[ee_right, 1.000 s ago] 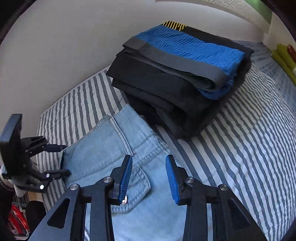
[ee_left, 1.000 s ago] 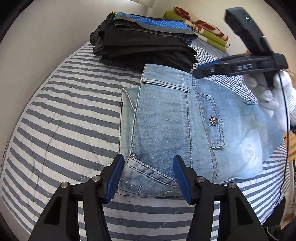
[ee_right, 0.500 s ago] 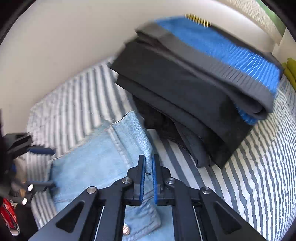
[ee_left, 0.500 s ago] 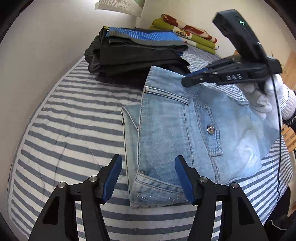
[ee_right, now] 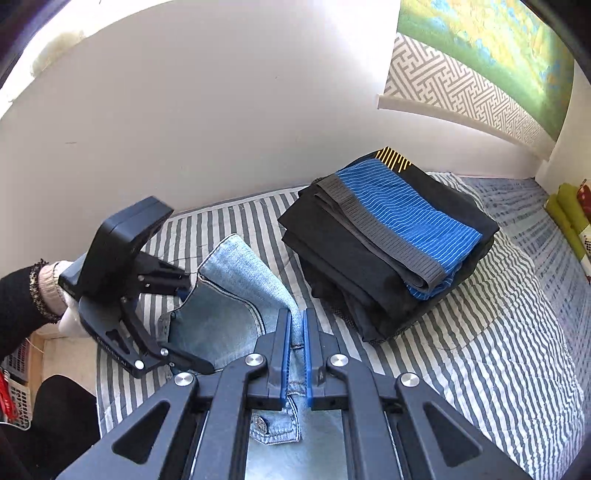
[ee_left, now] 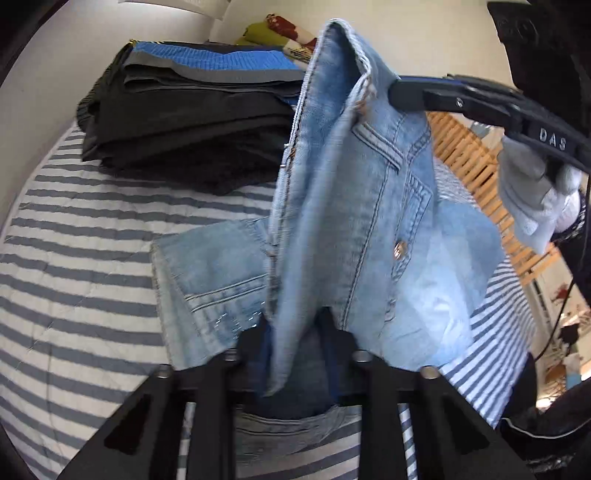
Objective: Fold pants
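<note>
Light blue jeans (ee_left: 351, 221) hang lifted above the striped bed cover (ee_left: 74, 258), while a lower layer still lies flat on it. My left gripper (ee_left: 295, 328) is shut on a thick fold at the near edge, and denim fills the gap between its blue pads. My right gripper (ee_left: 395, 92) pinches the waistband high at the upper right. In the right wrist view, that right gripper (ee_right: 294, 328) is shut on the jeans (ee_right: 229, 302) beside a belt loop. The left gripper (ee_right: 192, 325) holds the opposite edge, with a gloved hand behind it.
A stack of folded dark clothes (ee_right: 388, 251) topped with a blue-striped piece lies just beyond the jeans, close to the white wall. A rolled green and red blanket (ee_left: 273, 29) lies at the bed's far end. Wooden slats (ee_left: 461, 158) show at the right.
The right gripper shut on the waistband and rose. The left gripper, open before, has shut on the near fold. The jeans have come up off the bed.
</note>
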Demonstrator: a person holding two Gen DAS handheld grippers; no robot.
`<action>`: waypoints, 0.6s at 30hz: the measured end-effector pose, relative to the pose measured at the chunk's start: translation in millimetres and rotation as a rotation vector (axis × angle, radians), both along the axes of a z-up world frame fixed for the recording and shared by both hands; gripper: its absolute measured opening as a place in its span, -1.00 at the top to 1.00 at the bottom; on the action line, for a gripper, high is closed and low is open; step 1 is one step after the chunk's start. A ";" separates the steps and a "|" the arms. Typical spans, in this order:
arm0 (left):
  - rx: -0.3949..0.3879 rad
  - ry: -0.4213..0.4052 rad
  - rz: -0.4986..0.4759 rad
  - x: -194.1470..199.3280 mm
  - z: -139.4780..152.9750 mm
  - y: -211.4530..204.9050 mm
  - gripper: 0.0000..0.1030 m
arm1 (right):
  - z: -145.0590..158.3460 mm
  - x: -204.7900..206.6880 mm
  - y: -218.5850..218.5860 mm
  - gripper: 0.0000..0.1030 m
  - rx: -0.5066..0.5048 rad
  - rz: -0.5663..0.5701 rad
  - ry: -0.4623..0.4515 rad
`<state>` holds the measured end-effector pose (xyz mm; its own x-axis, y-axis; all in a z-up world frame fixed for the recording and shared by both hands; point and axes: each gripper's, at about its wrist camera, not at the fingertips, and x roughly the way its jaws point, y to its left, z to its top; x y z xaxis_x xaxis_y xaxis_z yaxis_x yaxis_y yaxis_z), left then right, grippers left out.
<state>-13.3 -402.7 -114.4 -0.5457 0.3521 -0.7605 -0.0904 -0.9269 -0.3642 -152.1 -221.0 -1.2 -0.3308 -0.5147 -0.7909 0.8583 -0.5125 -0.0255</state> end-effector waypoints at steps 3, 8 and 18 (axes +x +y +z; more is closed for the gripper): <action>0.063 -0.033 0.052 13.7 -3.0 -11.6 0.92 | -9.5 -0.7 -10.9 0.89 0.035 -0.022 0.009; 0.064 -0.035 0.091 35.8 10.0 -27.9 0.93 | -29.2 -5.6 -39.4 0.90 0.067 -0.011 0.016; 0.089 -0.147 0.180 25.9 -26.4 -53.7 0.90 | -125.2 -30.5 -90.2 0.90 0.217 -0.024 -0.045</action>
